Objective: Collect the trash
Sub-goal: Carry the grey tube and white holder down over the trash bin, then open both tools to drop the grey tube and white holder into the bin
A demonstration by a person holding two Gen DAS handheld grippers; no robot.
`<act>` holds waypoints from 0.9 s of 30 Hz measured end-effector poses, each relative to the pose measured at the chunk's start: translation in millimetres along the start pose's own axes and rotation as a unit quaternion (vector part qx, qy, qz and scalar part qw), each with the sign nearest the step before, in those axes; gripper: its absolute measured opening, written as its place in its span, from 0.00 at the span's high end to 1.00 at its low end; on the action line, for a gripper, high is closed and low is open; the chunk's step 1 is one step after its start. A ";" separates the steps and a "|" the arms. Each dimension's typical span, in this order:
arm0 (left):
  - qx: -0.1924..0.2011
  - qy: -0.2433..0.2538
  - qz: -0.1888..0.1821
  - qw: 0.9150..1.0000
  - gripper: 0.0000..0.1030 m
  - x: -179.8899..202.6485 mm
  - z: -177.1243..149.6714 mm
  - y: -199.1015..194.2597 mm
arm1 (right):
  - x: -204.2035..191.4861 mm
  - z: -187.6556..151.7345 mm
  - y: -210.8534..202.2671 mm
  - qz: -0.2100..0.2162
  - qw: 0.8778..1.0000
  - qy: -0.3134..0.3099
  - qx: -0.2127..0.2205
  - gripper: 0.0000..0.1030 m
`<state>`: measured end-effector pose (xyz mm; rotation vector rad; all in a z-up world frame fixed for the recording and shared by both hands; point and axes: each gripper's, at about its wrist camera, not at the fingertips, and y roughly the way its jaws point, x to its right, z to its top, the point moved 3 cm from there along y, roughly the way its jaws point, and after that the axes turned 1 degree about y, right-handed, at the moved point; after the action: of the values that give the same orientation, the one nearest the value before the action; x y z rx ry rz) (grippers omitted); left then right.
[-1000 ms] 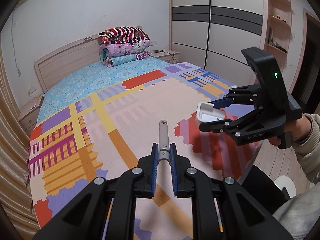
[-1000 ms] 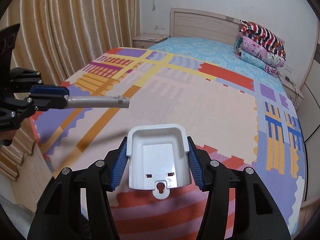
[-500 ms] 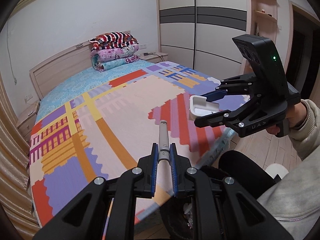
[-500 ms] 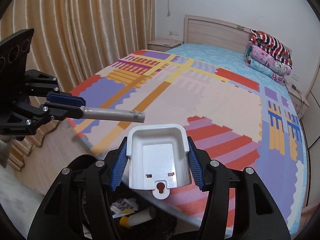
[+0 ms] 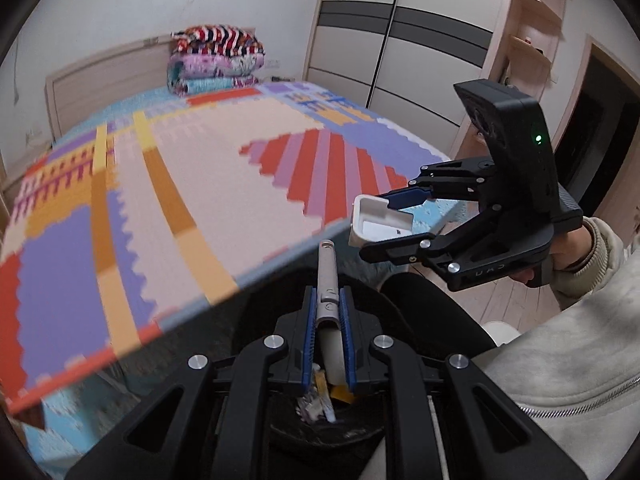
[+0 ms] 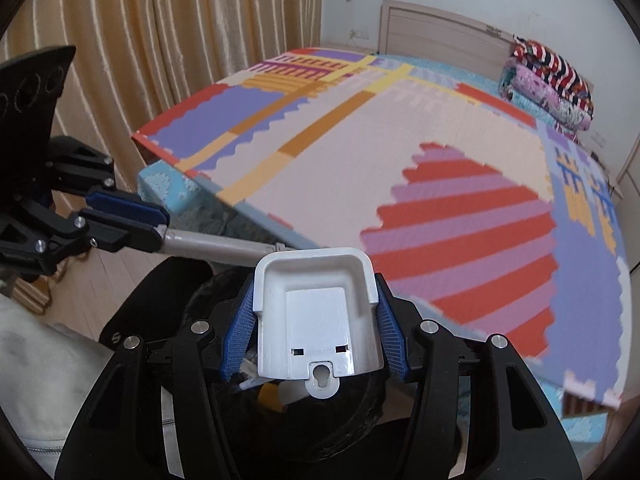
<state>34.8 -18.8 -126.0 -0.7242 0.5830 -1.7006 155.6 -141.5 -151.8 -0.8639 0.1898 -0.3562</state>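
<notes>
Left wrist | left hand-held gripper (image 5: 327, 312) clamps grey rod (image 5: 327, 276) | right hand-held gripper (image 6: 316, 320) grips white holder (image 6: 316, 312)

The bin (image 5: 320, 436) is mostly hidden behind the left gripper (image 5: 327, 312); the scraps (image 5: 316, 404) inside are too small to identify. The bed (image 6: 440, 184) is motion-blurred, its far side cut off by the edge.

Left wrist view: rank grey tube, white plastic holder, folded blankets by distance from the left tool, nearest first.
1. grey tube: clamped in the left tool.
2. white plastic holder: right of it, in the right tool.
3. folded blankets: by the headboard, farthest.
</notes>
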 end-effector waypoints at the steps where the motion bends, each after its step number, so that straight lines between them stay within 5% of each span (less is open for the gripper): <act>1: -0.005 -0.011 -0.003 1.000 0.89 -0.8 -6.4 3.9 | -1.1 -3.7 2.4 0.001 1.000 0.003 -0.003 0.47; 15: -0.129 -0.031 0.013 0.991 0.89 -14.6 -77.2 97.3 | -19.5 -77.3 89.8 0.030 0.993 0.013 -0.115 0.46; 27: -0.179 -0.054 0.013 0.982 0.89 -17.8 -98.6 140.9 | -25.9 -104.2 142.5 0.031 0.985 0.025 -0.169 0.46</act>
<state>60.0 -33.8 -296.4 -1.0517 0.8291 -1.5372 132.5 -120.5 -327.5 -1.1820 0.3294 -0.2908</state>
